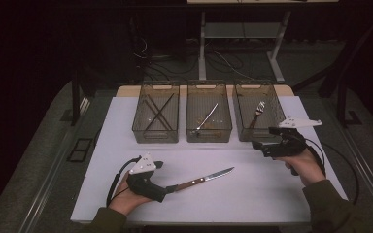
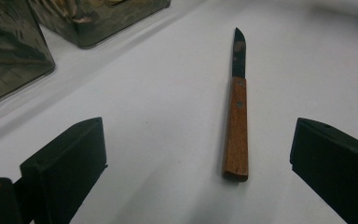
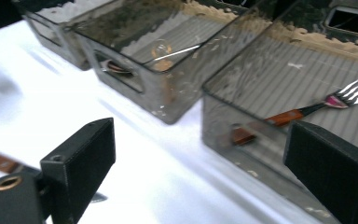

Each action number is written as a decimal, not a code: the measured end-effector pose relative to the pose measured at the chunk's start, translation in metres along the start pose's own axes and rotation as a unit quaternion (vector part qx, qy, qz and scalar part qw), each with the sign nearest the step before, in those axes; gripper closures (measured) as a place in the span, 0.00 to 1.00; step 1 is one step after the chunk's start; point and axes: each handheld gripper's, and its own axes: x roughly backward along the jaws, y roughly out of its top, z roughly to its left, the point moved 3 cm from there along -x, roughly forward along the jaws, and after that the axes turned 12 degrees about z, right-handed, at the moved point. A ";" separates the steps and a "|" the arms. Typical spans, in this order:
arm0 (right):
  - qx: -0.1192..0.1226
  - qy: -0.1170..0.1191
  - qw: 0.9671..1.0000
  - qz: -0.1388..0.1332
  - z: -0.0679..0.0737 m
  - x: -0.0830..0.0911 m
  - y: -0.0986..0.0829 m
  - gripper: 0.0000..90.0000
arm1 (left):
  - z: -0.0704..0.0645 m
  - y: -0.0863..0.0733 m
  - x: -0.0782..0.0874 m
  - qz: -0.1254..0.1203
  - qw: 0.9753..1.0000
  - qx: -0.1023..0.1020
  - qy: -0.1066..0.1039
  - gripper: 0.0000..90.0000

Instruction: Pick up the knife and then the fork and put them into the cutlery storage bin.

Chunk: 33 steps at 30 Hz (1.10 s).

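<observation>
On the near half of the white counter, the knife lies flat, blade pointing far-right, wooden handle toward the left claw. The left claw is spread apart, its jaws standing either side of the handle end without touching it. To grip well, advance the claw along the handle, centre the wood between both jaws, keep them low to the counter, then close on the handle, not the blade. The right claw is also apart and holds nothing, hovering just before the right bin, which contains a fork. The middle bin holds a spoon; the left bin holds chopsticks.
</observation>
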 end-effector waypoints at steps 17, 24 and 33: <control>0.002 0.044 0.999 0.012 0.027 -0.004 -0.061 0.10 | -0.003 0.006 0.004 -0.012 1.000 -0.004 0.005 0.06; 0.004 0.045 0.999 0.028 0.031 -0.006 -0.073 0.10 | -0.007 0.020 0.001 -0.009 1.000 -0.012 0.006 0.18; 0.002 0.047 0.998 0.028 0.031 -0.008 -0.073 0.10 | -0.018 0.038 -0.021 0.019 0.999 -0.035 -0.027 0.41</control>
